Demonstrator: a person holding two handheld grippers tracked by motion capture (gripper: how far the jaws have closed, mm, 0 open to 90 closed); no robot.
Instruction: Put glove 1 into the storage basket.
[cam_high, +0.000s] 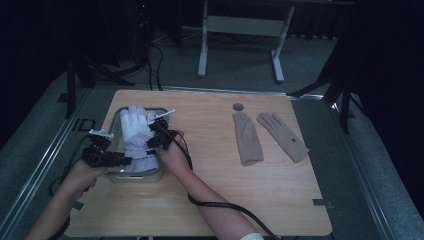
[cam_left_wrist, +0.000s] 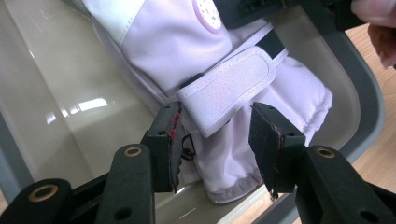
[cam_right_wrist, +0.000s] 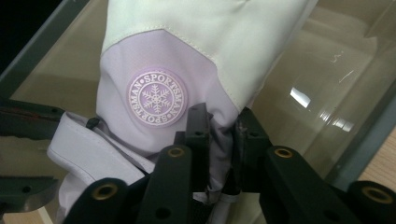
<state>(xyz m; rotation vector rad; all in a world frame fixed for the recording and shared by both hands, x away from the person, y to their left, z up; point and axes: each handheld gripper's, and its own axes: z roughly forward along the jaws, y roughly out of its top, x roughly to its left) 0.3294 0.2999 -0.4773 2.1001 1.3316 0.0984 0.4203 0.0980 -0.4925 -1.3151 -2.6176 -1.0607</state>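
A white and lilac ski glove (cam_high: 134, 131) lies in a grey tray (cam_high: 114, 120) at the table's left. In the left gripper view my left gripper (cam_left_wrist: 217, 123) stands open over the glove's cuff (cam_left_wrist: 261, 112). The lilac wrist strap (cam_left_wrist: 229, 88) lies between its pads without being pressed. In the high view that left gripper (cam_high: 124, 160) comes in from the tray's left side. My right gripper (cam_right_wrist: 222, 121) is shut on a fold of lilac fabric just below the glove's round snowflake badge (cam_right_wrist: 157, 98). From above, my right gripper (cam_high: 156, 138) sits at the glove's right edge.
Two beige gloves (cam_high: 247, 137) (cam_high: 284, 136) lie flat on the wooden table's right half. A small grey disc (cam_high: 238, 107) sits near the far edge. The tray's wall (cam_right_wrist: 327, 93) rises close around both grippers. A black cable (cam_high: 220, 205) trails over the table's front.
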